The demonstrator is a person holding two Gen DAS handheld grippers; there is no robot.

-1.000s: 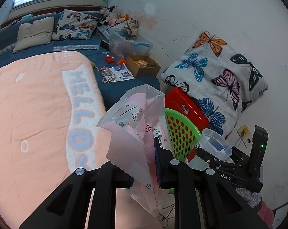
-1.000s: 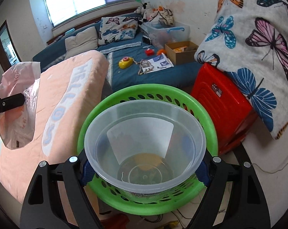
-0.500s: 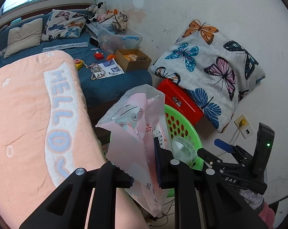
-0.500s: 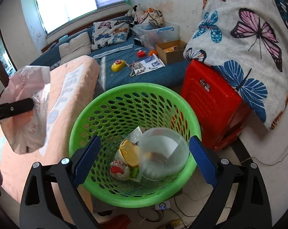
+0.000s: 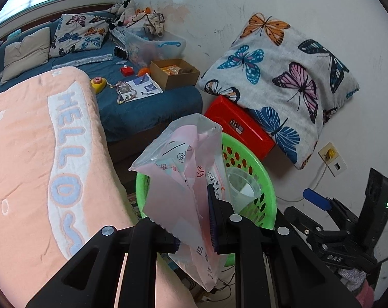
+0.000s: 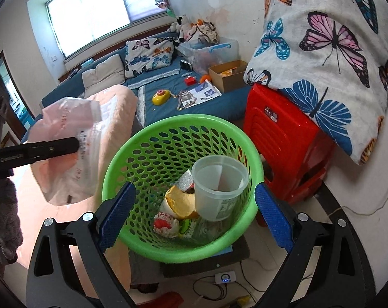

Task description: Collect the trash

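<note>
Left tool (image 5: 196, 227) is clamped on a crinkly pink-and-clear plastic bag (image 5: 183, 179), pinching it low down so most of it stands up above the pads and a tail hangs below. My guess is the grip sits there because that's where the film bunches thick enough to hold without slipping. From the left wrist view the bag sits right in front of the green basket (image 5: 267, 179), over its near rim, so it looks lined up for the drop but isn't inside yet. The right wrist view puts it just beside the basket on the blanket side, in the air. Right tool (image 6: 192, 213) has its jaws spread wide with nothing between them, and they've just been opening. The clear plastic cup (image 6: 219, 187) is sitting inside the basket, leaning on a pile of wrappers (image 6: 178, 205) and other scraps, well clear of both blue pads. Makes sense to keep that tool open and hovering at the near rim, out of the bag's way. The basket is on the floor, squeezed between the bed with the peach "HELLO" blanket (image 5: 39, 154) and a red stool (image 6: 283, 138) that has a butterfly pillow (image 6: 330, 51) on top. Tight spot, but the mouth is wide, so a floppy bag should go in fine. So 1 piece is in, 1 is in hand, and there's plenty of clutter left on the bed.
</note>
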